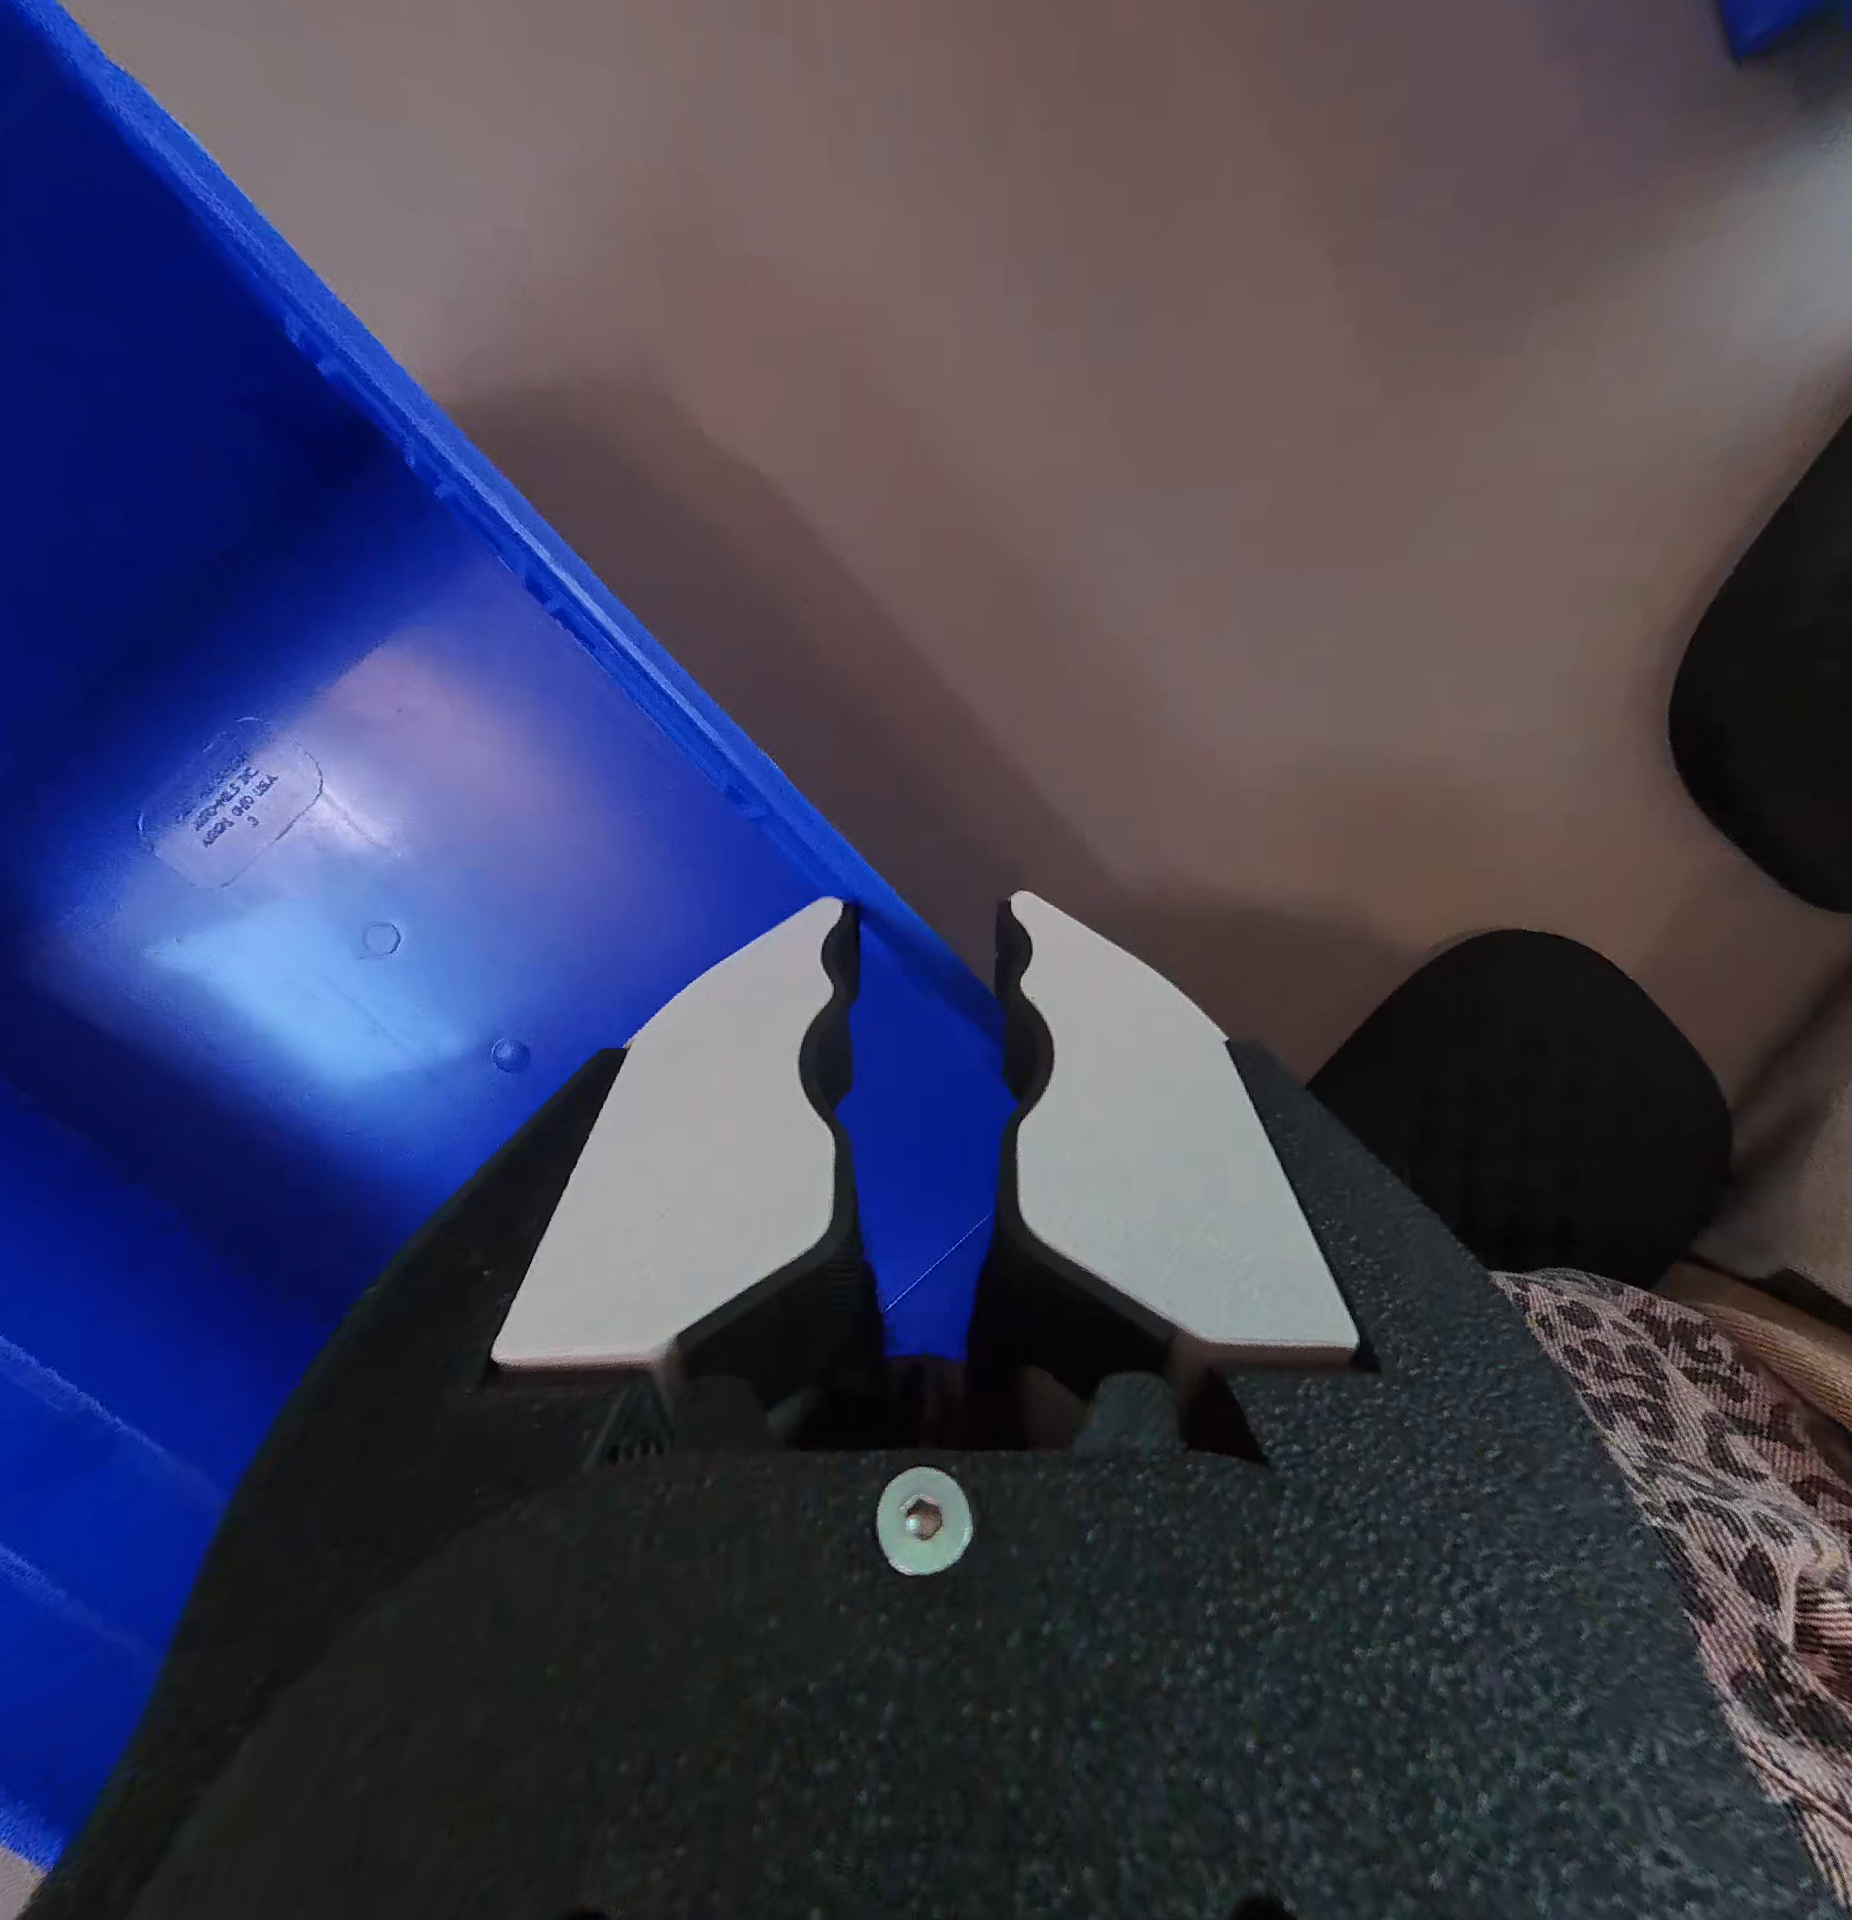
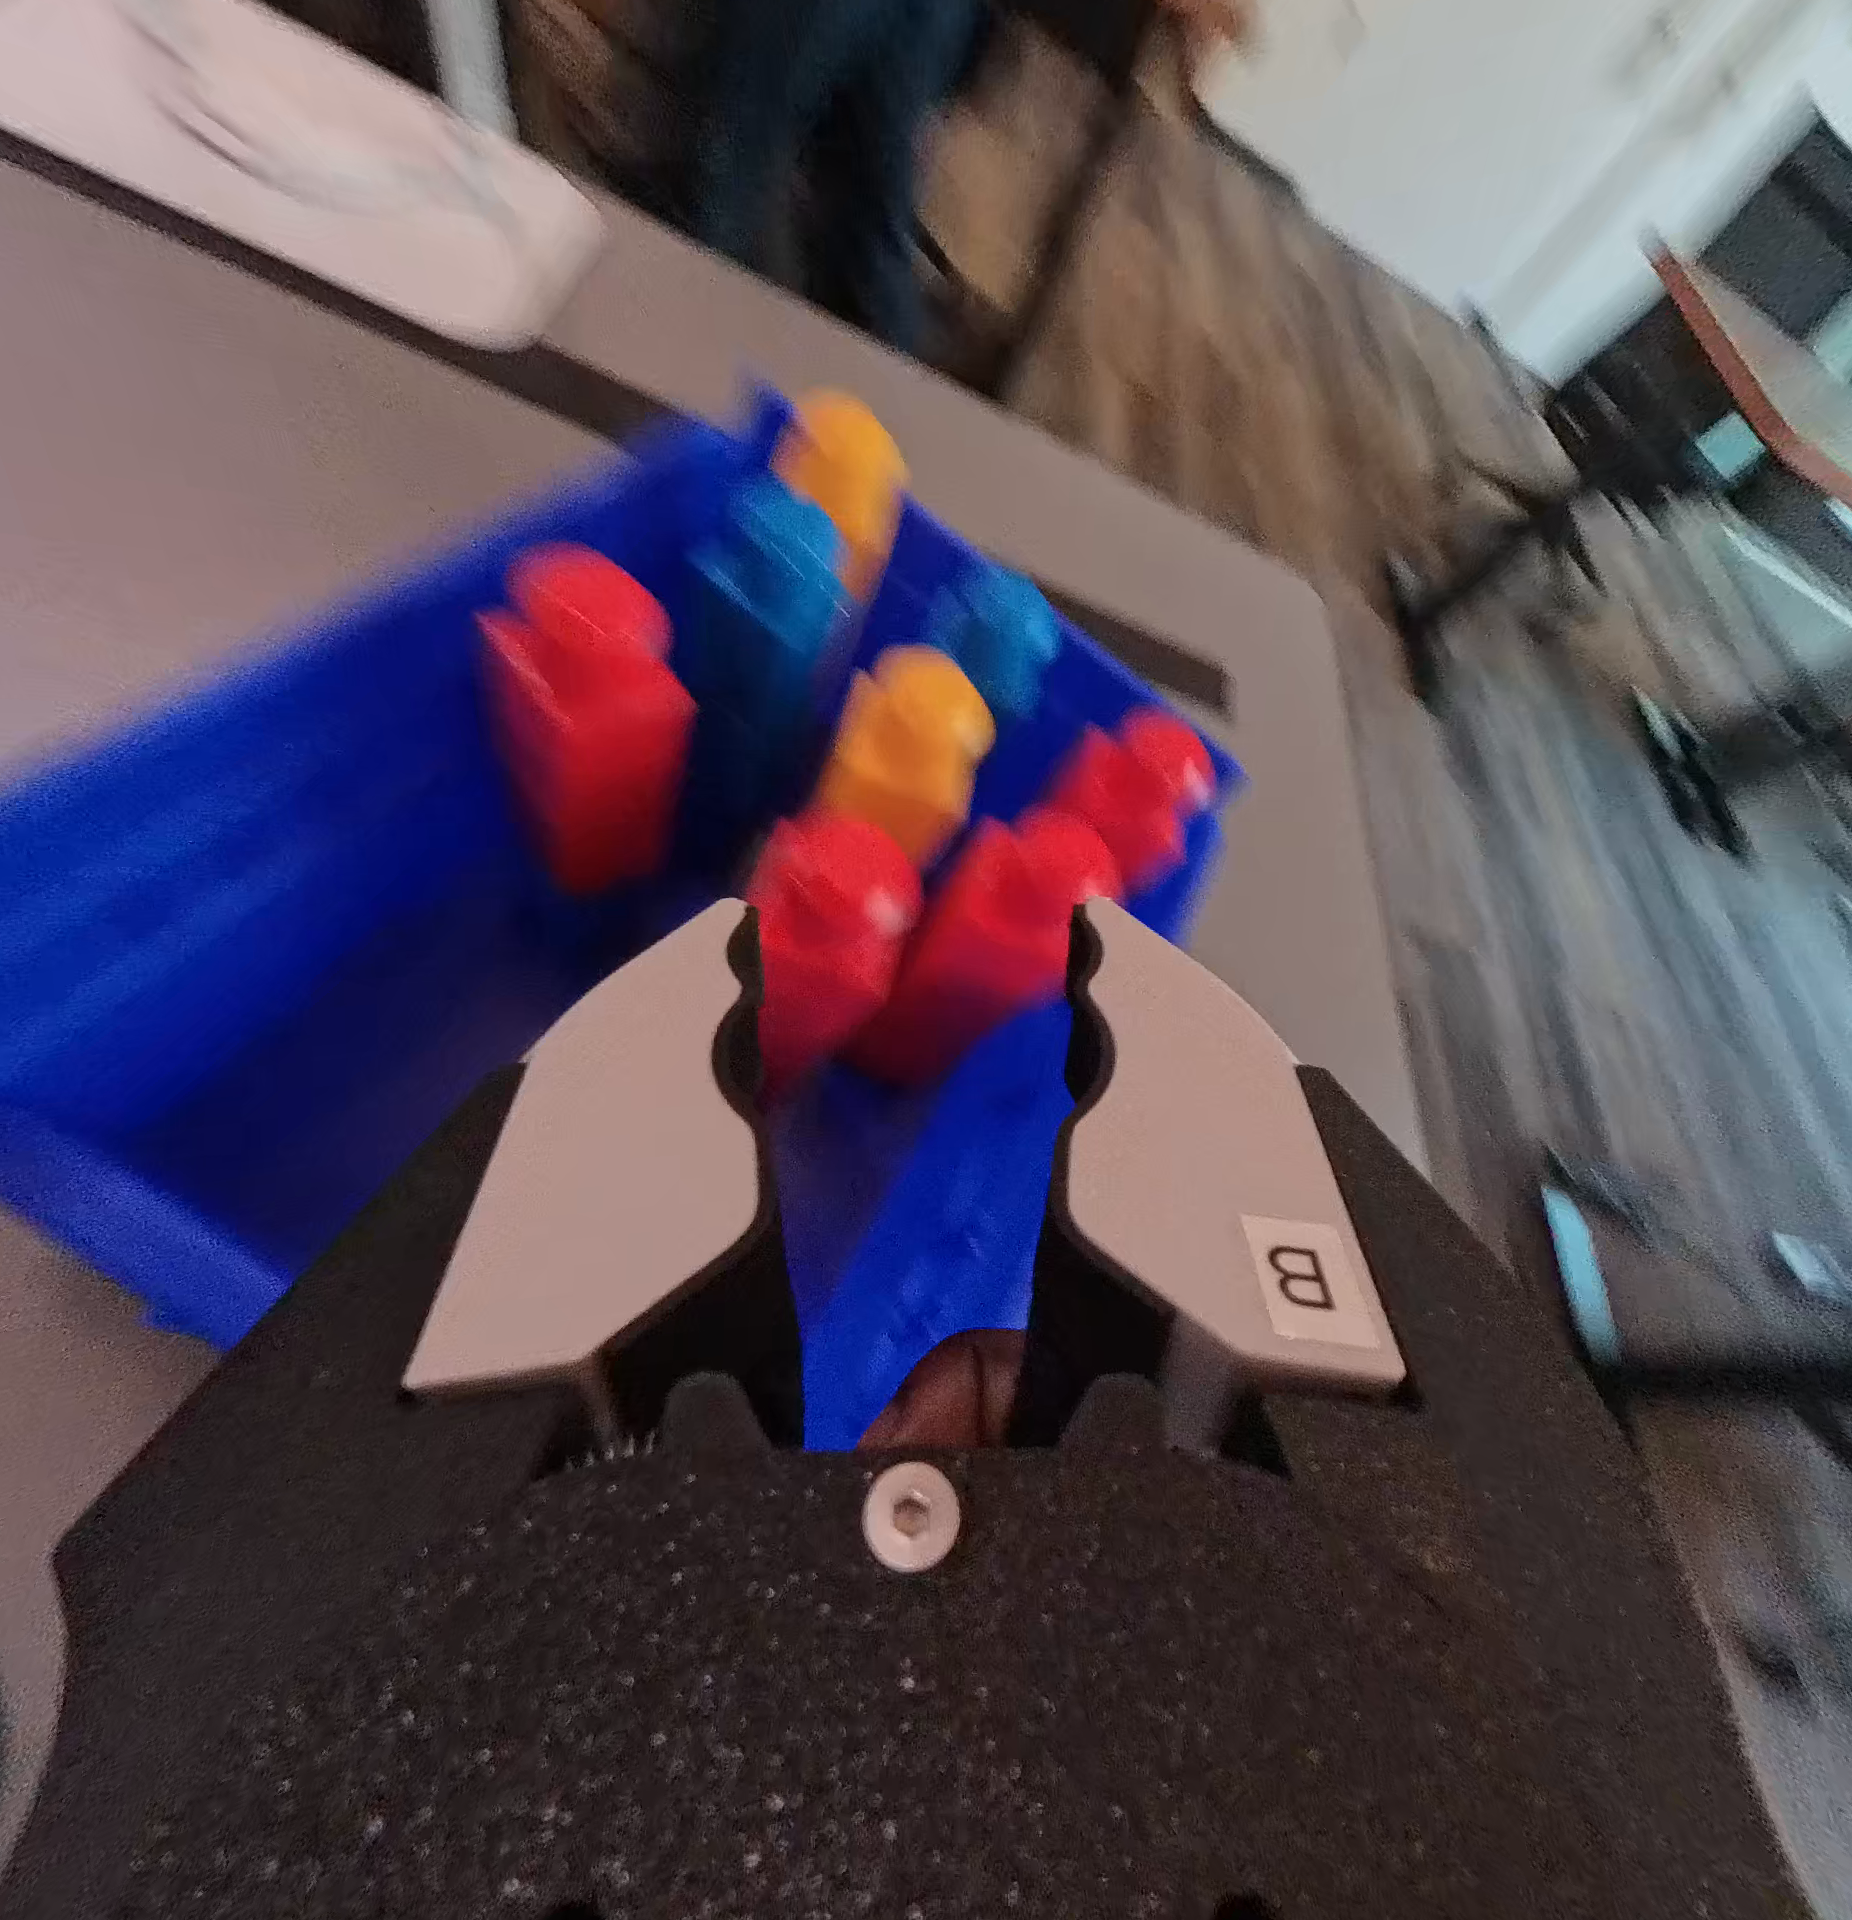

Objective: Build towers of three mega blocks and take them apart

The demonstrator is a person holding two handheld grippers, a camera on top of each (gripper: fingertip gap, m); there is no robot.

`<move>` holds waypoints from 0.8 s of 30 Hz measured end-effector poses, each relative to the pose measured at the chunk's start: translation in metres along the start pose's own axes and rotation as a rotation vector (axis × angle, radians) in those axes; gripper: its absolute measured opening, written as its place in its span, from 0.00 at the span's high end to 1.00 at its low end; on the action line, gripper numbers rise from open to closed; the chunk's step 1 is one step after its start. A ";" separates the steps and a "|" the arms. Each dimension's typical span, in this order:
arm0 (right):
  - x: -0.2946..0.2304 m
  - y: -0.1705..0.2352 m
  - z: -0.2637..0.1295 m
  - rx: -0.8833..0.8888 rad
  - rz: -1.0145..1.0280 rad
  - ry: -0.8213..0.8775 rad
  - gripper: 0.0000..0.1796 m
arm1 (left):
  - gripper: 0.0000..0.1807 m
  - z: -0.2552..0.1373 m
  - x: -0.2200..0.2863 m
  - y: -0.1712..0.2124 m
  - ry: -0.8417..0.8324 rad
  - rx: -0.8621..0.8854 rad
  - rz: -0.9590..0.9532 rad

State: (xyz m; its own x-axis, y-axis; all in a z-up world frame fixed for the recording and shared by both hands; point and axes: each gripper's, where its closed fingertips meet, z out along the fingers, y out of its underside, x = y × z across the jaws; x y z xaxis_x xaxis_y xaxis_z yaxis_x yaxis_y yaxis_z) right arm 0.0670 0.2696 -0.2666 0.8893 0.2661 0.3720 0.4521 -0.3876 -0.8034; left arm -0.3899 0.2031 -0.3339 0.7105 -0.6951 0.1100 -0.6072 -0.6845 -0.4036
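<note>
The left gripper (image 1: 924, 914) has its jaws apart with nothing between them, above the rim of a blue bin (image 1: 278, 831) on the beige table (image 1: 1109, 416). The right gripper (image 2: 911, 914) is also parted and empty, over a blue bin (image 2: 226, 987) where the mega blocks stand: a red block (image 2: 834, 935) is nearest the tips, an orange block (image 2: 911, 758) is behind it, and a blue block (image 2: 766, 592) is farther back. This view is blurred

Ahead of my right jaws, blocks (image 2: 849, 727) in blue bin (image 2: 226, 935) smeared; count uncertain. Bin's near end hidden under me.
</note>
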 end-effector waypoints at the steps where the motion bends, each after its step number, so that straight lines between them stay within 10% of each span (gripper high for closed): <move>1: -0.016 -0.020 0.000 0.068 -0.016 -0.100 0.67 | 0.86 -0.001 0.000 -0.001 -0.002 0.008 0.003; 5: -0.057 -0.046 0.023 0.054 -0.050 -0.365 0.69 | 0.87 -0.009 0.002 -0.003 -0.010 0.048 0.024; 24: -0.078 -0.020 0.080 -0.238 -0.183 -0.347 0.78 | 0.86 -0.014 0.003 0.000 -0.028 0.050 0.066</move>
State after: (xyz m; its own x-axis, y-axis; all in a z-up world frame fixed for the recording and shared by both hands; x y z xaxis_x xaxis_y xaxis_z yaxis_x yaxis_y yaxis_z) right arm -0.0170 0.3275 -0.3173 0.7357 0.6134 0.2873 0.6390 -0.4879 -0.5946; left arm -0.3929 0.1980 -0.3214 0.6795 -0.7315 0.0562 -0.6351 -0.6248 -0.4542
